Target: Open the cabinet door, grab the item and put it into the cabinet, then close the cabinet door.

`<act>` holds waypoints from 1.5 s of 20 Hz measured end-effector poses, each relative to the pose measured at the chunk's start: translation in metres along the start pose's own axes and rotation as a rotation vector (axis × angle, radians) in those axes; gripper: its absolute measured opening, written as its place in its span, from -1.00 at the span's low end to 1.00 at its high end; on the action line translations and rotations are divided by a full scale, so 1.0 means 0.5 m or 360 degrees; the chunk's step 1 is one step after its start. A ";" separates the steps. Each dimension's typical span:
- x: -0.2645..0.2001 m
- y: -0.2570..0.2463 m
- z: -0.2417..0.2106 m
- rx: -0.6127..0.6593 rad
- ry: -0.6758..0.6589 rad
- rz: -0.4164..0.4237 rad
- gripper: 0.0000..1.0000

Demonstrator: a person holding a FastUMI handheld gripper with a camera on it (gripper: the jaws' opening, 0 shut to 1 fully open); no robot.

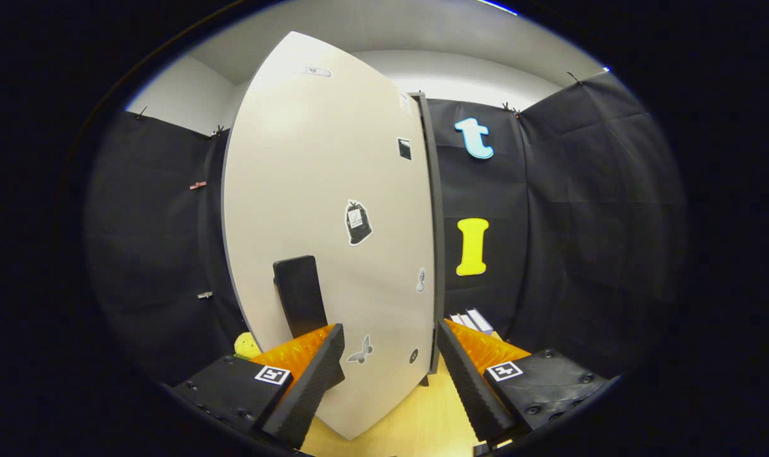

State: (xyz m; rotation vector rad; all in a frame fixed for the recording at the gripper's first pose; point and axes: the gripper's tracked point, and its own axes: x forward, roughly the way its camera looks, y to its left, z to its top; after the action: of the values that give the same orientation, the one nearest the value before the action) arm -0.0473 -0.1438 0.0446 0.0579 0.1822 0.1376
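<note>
Fingers (pixel 390 365) apart — cabinet door (pixel 324 209) close ahead, black handle (pixel 300 295)

The cabinet door (pixel 320 209) stands upright just ahead of the hand-held gripper (pixel 390 362), whose fingers are spread apart, its lower part between them. A handle (pixel 300 295) sits on the door above the left finger. A small toy (pixel 247 346) lies left of the door. The surface (pixel 416 419) runs underneath.

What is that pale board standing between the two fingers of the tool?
In the gripper view, the cabinet door stands between the open gripper fingers, its free edge near the right finger. A black handle sits on it beside the left finger.
</note>
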 end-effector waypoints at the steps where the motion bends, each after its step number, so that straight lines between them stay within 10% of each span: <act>1: 0.018 0.029 -0.003 -0.0008 0.0004 0.0016 0.92; 14: 0.242 0.395 0.003 -0.0100 -0.0056 0.0167 0.96; 30: 0.153 0.215 -0.013 -0.0007 -0.0031 0.0023 0.96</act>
State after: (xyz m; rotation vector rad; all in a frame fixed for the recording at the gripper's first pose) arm 0.0121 -0.0265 0.0321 0.0562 0.1620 0.1519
